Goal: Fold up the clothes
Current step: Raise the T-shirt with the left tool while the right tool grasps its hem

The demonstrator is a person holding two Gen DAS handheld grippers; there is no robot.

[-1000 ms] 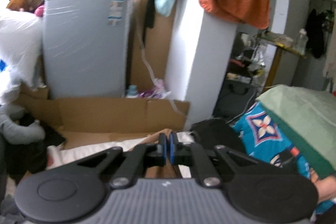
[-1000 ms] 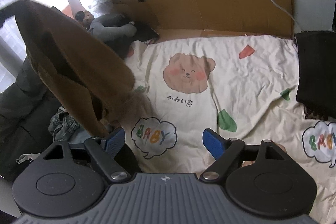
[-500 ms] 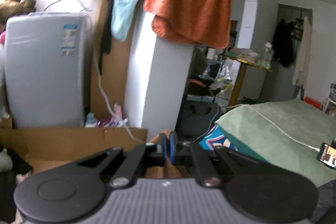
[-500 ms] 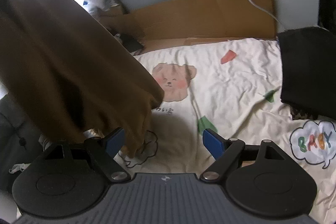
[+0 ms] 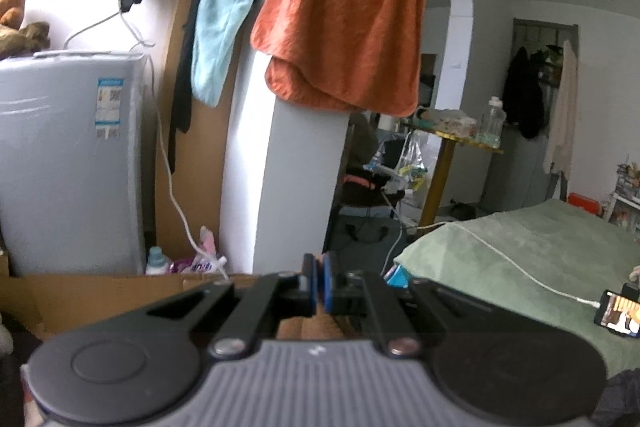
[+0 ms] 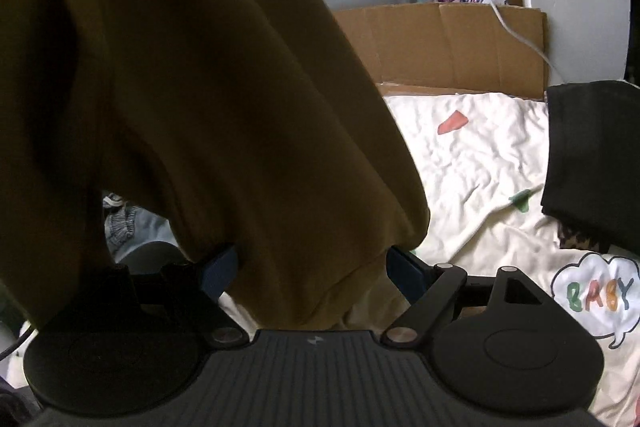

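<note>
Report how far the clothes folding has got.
Done: a dark garment lies flat on the cartoon-print sheet, seemingly folded. In hand: the left gripper is shut on brown fabric; the brown garment hangs between the open right gripper's fingers. Left: spreading and folding it; a bluish item waits behind.

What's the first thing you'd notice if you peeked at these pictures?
A big brown garment hangs right in front of the right camera, filling most of its left side and drooping between the open fingers. Behind it lies a cream bedsheet with a colourful "BABY" bubble. In the left view, a bright orange towel hangs high over the wall.
</note>
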